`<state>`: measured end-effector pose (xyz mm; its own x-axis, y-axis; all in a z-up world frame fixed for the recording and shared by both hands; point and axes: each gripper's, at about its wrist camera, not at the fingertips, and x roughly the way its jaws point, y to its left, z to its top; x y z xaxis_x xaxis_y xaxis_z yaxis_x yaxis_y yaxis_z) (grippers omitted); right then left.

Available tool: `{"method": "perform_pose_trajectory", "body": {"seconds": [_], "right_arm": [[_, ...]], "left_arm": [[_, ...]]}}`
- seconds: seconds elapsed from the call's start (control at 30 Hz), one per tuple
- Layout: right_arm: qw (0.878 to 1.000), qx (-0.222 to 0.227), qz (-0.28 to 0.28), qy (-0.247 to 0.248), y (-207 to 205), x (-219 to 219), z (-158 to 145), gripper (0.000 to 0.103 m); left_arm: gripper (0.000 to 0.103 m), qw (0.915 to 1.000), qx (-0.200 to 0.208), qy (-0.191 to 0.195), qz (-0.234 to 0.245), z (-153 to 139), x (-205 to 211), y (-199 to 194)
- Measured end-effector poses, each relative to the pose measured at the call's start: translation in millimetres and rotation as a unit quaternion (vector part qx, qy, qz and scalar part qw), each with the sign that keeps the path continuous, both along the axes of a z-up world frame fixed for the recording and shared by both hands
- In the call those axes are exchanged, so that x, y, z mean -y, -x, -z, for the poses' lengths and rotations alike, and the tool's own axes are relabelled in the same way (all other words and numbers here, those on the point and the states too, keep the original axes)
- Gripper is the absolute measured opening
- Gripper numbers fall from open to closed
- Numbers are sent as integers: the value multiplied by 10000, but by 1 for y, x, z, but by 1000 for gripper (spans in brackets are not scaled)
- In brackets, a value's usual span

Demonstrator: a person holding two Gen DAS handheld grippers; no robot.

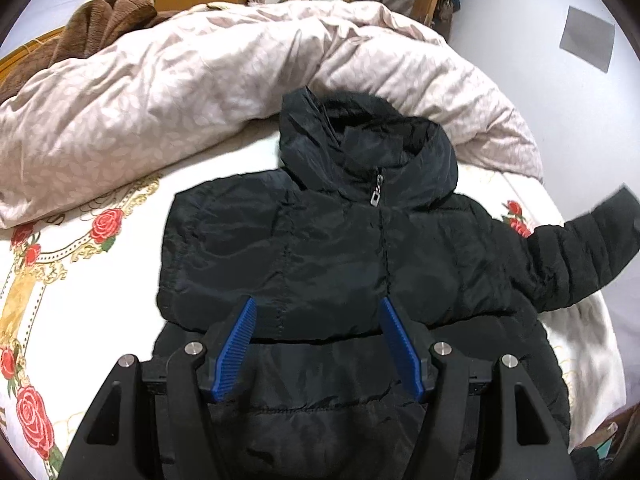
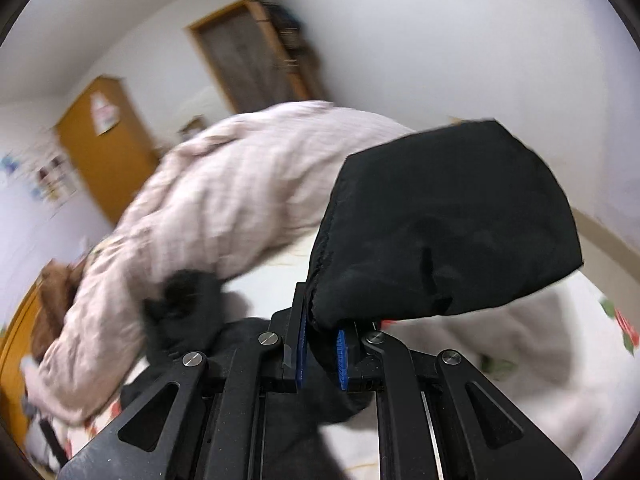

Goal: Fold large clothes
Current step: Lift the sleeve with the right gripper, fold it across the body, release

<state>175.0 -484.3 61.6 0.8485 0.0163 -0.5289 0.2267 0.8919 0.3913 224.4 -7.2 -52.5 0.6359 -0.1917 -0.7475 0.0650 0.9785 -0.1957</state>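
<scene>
A black hooded puffer jacket [image 1: 328, 248] lies front up on the rose-printed bedsheet [image 1: 80, 280], zipper closed and hood [image 1: 360, 136] pointing away. One sleeve is folded across the chest. My left gripper [image 1: 318, 304] hovers open over the jacket's lower chest, with nothing pinched between its blue pads [image 1: 236, 348]. The other sleeve [image 1: 580, 252] is raised off the bed toward the right edge of the left wrist view. My right gripper [image 2: 322, 344] is shut on that sleeve's end [image 2: 448, 220], which bulges up in front of the camera.
A bunched pink duvet [image 1: 180, 92] lies across the far side of the bed, with a brown blanket [image 1: 104, 16] behind it. A wooden wardrobe [image 2: 104, 140] and a door [image 2: 252, 56] stand by the white walls. The right wrist view is motion-blurred.
</scene>
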Motion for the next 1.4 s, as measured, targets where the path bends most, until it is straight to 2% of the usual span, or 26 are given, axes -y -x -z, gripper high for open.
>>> {"method": "perform_pose_trajectory", "body": {"seconds": [0.13, 0.23, 0.47, 0.73, 0.83, 0.93, 1.03, 1.1, 1.27, 1.3, 1.4], "right_arm": [[9975, 82, -678, 155, -13, -59, -19, 12], [9931, 5, -1131, 303, -24, -105, -15, 12], [9802, -535, -1881, 319, -50, -182, 42, 12], [9582, -1237, -2531, 502, -78, -248, 116, 15], [9501, -1479, -2696, 521, -84, -262, 140, 17], [9447, -1642, -2795, 494, -87, -269, 157, 24], [9406, -1705, -2897, 479, -87, -271, 164, 39], [9380, -1672, -3010, 407, -82, -273, 158, 54], [9363, -1301, -3247, 324, -61, -270, 129, 55], [9381, -1219, -3224, 331, -56, -265, 124, 55], [9475, -1085, -2986, 366, -47, -242, 115, 55]], "left_arm": [[66, 9999, 75, 101, -106, -7, -14, 8], [66, 9996, 84, 153, -205, -8, -28, 14], [66, 9988, 11, 169, -470, 0, -61, 20], [66, 9973, -61, 239, -685, 11, -85, 20], [66, 9974, -79, 249, -666, 14, -86, 17], [66, 9975, -107, 279, -632, 17, -85, 13], [66, 9976, -126, 335, -585, 18, -81, 9], [66, 9976, -134, 386, -551, 16, -78, 6], [69, 9974, -100, 579, -408, 6, -64, -8], [74, 9973, -95, 636, -357, 5, -60, -12], [75, 9974, -136, 699, -148, 7, -42, -29]]}}
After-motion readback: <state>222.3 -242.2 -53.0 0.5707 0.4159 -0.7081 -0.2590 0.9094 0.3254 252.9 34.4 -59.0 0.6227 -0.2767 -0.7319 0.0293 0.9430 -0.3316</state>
